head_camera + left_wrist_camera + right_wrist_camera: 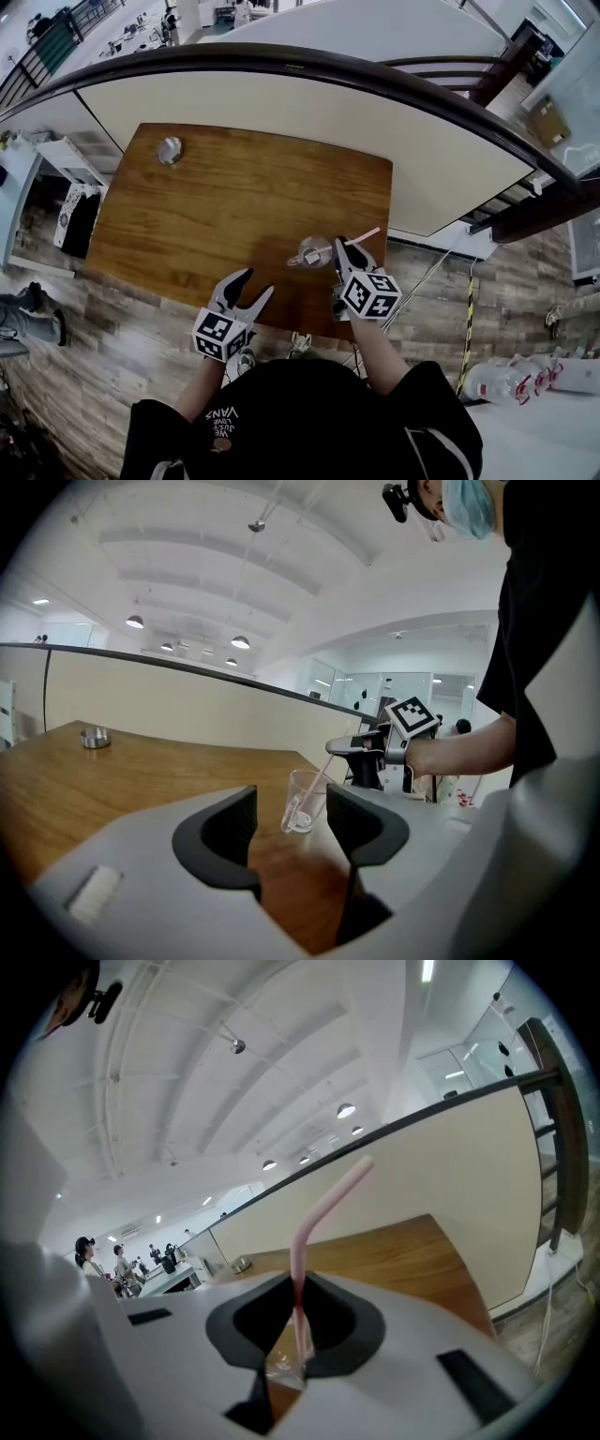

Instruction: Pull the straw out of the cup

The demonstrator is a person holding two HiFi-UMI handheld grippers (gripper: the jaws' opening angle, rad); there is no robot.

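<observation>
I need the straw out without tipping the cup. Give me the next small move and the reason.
The right gripper has its jaws shut on the pink straw, whose lower end sits in the clear cup. The left gripper is open, short of the cup, so nothing steadies it. Probably best: raise the right gripper slowly along the straw's lean.

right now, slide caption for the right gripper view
Right gripper shut on the pink bent straw, its lower end in the clear cup on a wooden table.
</observation>
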